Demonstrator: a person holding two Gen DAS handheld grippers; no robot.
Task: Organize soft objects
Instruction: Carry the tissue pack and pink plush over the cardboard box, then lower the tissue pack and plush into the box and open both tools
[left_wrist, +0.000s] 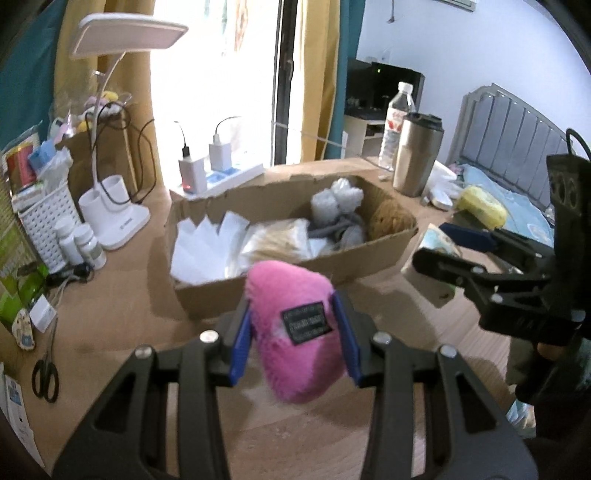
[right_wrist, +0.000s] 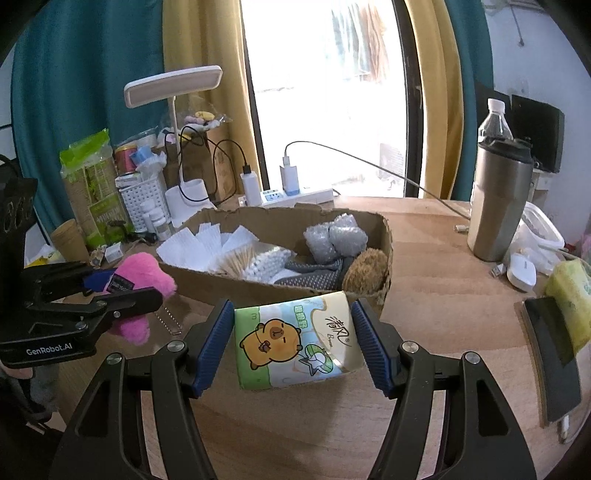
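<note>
The left gripper (left_wrist: 293, 334) clenches a pink plush toy (left_wrist: 295, 328) short of the cardboard box (right_wrist: 258, 288), presumably for dropping in, while the right gripper (right_wrist: 291, 341) straddles a tissue pack (right_wrist: 295, 343), seemingly not yet squeezing.

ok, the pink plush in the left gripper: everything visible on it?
The pink plush is a fuzzy, rounded lump with lobes, like a heart or bone, bearing a black sewn label with unreadable text. It looks like soft fleece. The left gripper is shut on it, blue pads pressing both sides, holding it above the wooden table, just before the cardboard box.
</note>
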